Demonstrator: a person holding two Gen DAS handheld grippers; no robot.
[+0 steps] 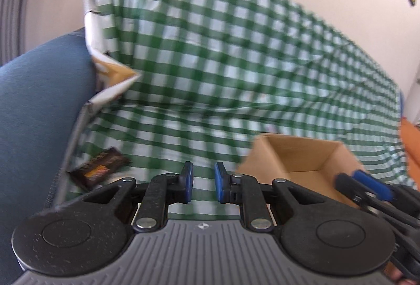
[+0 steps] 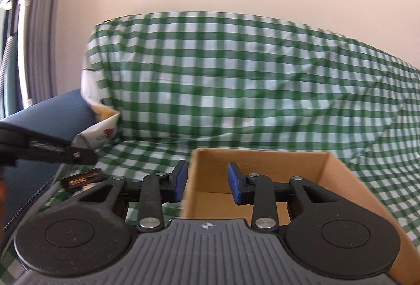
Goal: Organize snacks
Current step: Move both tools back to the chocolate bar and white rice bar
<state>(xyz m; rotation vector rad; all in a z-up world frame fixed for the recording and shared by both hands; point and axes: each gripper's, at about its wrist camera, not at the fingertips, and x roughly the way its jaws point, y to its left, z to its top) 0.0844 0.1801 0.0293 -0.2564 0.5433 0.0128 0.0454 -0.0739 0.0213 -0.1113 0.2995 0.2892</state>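
On the green-checked cloth (image 1: pixel 236 62) covering the sofa, you have an open cardboard box (image 1: pixel 296 154) to the right and a dark snack bar (image 1: pixel 98 167) lying flat at the far left, near the cloth's edge beside the blue armrest (image 1: pixel 39 101). Box and bar are well apart. Your left gripper (image 1: pixel 204 184) hovers above bare cloth between them, jaws narrowly parted with nothing between the blue pads. Your right gripper (image 2: pixel 207 182) sits at the box's left wall (image 2: pixel 190 180): one pad is outside it, the other over the interior, neither visibly pressing the cardboard, so it holds nothing. Motion blur hides the wrapper's print. A white printed pouch (image 1: pixel 113 85) leans against the armrest.
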